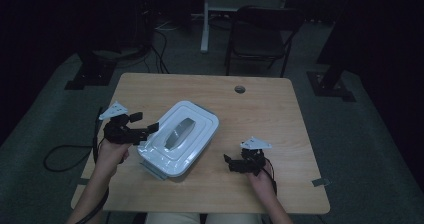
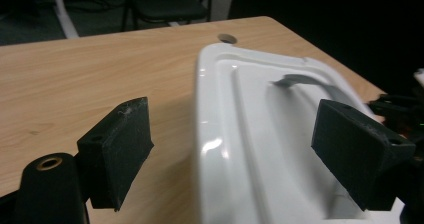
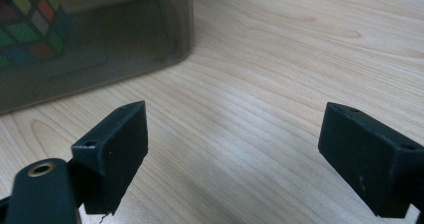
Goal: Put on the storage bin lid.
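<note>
A dim room is surrounding a light wooden counter (image 1: 270, 109), with a dark folding chair (image 1: 260, 34) standing on the grey floor beyond its far edge and a small round hole (image 1: 240, 89) sitting near that far edge. Lying at an angle near the middle of the counter is a storage box (image 1: 179, 139) with a white lid (image 2: 260, 134) and a grey handle (image 1: 179, 133) resting in the lid's sunken centre. In the right gripper view the box's smoky see-through wall is showing a colourful puzzle cube (image 3: 30, 24) sitting inside it.

The left gripper (image 1: 145, 125) is hovering at the box's left edge, the person's left hand (image 1: 111, 154) holding it from below. Its jaws are standing spread wide; in the left gripper view one pad is sitting over the bare wood beside the lid and the other over the lid's top, so the lid's rim is lying between them, and neither pad is pressing on it.

The right gripper (image 1: 231, 163) is resting low over the counter to the right of the box, near it but apart, with the person's right hand (image 1: 262, 181) behind it. Its jaws are also standing spread wide, with only bare wood between them.
</note>
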The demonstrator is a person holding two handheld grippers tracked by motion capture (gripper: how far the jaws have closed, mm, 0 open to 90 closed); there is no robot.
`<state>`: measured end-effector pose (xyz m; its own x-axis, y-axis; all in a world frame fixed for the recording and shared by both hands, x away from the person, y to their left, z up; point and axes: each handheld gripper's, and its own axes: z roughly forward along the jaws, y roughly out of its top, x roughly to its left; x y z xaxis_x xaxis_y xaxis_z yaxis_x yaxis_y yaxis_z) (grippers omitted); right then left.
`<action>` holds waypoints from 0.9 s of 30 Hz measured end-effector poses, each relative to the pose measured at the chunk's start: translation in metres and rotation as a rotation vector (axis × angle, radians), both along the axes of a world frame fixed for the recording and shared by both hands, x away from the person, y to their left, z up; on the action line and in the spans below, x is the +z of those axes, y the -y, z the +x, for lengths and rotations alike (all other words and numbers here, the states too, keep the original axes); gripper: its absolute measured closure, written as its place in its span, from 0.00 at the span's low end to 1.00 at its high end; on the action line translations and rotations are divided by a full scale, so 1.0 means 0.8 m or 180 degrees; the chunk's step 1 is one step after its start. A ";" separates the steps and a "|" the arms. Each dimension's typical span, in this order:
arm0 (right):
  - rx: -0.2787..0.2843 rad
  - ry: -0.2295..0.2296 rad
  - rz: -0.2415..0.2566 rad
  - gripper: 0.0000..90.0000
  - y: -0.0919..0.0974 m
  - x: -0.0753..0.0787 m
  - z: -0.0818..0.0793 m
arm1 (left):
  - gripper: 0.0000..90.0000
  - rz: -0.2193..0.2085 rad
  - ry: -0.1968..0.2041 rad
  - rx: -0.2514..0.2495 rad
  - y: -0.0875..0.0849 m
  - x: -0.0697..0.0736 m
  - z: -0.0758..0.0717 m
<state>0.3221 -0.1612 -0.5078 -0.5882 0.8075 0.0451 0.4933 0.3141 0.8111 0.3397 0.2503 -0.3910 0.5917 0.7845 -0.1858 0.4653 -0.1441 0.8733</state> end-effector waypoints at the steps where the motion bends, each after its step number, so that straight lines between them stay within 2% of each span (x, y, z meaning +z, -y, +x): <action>1: -0.0003 -0.0004 -0.0005 0.14 0.000 0.000 0.000 | 0.09 -0.0034 -0.0027 -0.0010 -0.003 -0.003 0.001; 3: 0.0000 -0.0017 -0.0008 0.14 0.000 -0.001 0.000 | 0.09 -0.0099 -0.0049 0.0024 -0.008 -0.007 0.002; 6: 0.0012 -0.0027 -0.0011 0.14 -0.001 -0.002 0.000 | 0.09 -0.0047 -0.0015 0.0134 -0.014 -0.013 0.003; 7: 0.0010 -0.0024 -0.0013 0.14 -0.001 -0.002 0.000 | 0.00 -0.0068 -0.0028 0.0148 -0.017 -0.015 0.004; 8: 0.0010 -0.0024 -0.0013 0.14 -0.001 -0.002 0.000 | 0.00 -0.0068 -0.0028 0.0148 -0.017 -0.015 0.004; 9: 0.0021 -0.0033 -0.0019 0.14 -0.002 -0.003 0.000 | 0.01 -0.0002 -0.0016 0.0264 -0.022 -0.021 0.007; 11: 0.0018 -0.0030 -0.0020 0.14 -0.002 -0.003 0.000 | 0.01 0.0030 0.0025 0.0305 -0.024 -0.025 0.008; 14: 0.0027 -0.0037 -0.0016 0.14 -0.002 -0.004 0.000 | 0.01 0.0089 0.0017 0.0402 -0.029 -0.036 0.012; 15: 0.0029 -0.0043 -0.0008 0.14 -0.002 -0.004 0.000 | 0.01 0.0121 0.0003 0.0479 -0.033 -0.044 0.016; 16: 0.0029 -0.0043 -0.0008 0.14 -0.002 -0.004 0.000 | 0.01 0.0121 0.0003 0.0479 -0.033 -0.044 0.016; 18: 0.0024 -0.0045 -0.0023 0.14 -0.002 -0.005 0.000 | 0.01 0.0173 0.0010 0.0618 -0.038 -0.055 0.020; 20: 0.0028 -0.0050 -0.0022 0.14 -0.001 -0.005 0.001 | 0.01 0.0173 0.0010 0.0618 -0.038 -0.055 0.020; 22: 0.0029 -0.0060 -0.0014 0.14 -0.002 -0.006 0.001 | 0.01 0.0230 0.0041 0.0718 -0.041 -0.064 0.023; 27: 0.0033 -0.0080 -0.0009 0.14 -0.003 -0.008 0.001 | 0.01 0.0265 0.0110 0.0819 -0.046 -0.072 0.030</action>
<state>0.3230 -0.1592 -0.5145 -0.5952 0.8015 0.0578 0.5104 0.3215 0.7976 0.3636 0.2867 -0.4484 0.3758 0.9215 -0.0976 0.4661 -0.0969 0.8794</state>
